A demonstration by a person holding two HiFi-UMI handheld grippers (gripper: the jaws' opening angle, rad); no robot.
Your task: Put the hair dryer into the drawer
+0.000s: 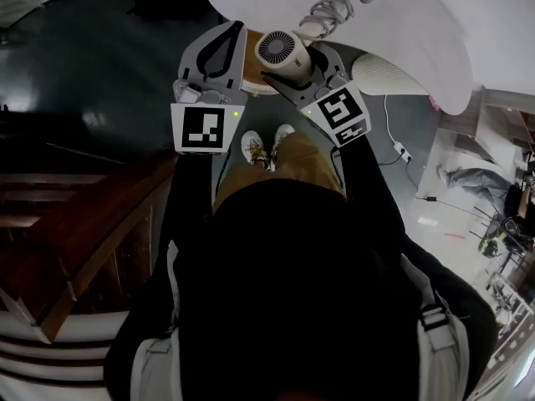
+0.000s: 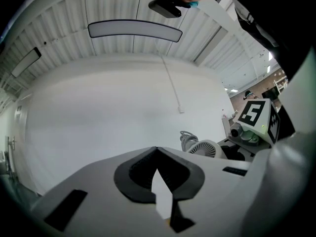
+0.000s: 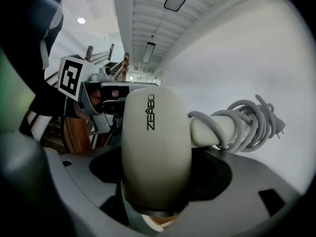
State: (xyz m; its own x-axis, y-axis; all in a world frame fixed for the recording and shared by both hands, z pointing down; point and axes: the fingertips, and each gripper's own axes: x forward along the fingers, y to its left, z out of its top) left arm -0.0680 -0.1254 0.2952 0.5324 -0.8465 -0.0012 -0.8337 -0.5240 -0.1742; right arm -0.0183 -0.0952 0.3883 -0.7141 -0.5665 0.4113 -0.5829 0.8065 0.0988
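A cream hair dryer [image 1: 282, 50] with a round rear grille is clamped in my right gripper [image 1: 294, 68], held in the air in front of the person. Its grey cord [image 1: 333, 8] is wound round the handle. In the right gripper view the dryer body [image 3: 155, 142] fills the space between the jaws, and the handle with the cord [image 3: 244, 125] sticks out to the right. My left gripper [image 1: 233, 27] hangs just left of the dryer, jaws shut on nothing, tips meeting [image 2: 157, 149]. No drawer shows in any view.
A large white rounded surface [image 1: 401, 23] lies ahead and to the right. Under the grippers sits a small wooden piece [image 1: 251, 72]. Wooden stairs [image 1: 75, 224] run along the left. The person's feet [image 1: 266, 146] stand on dark floor; a cable and power strip [image 1: 399, 147] lie at right.
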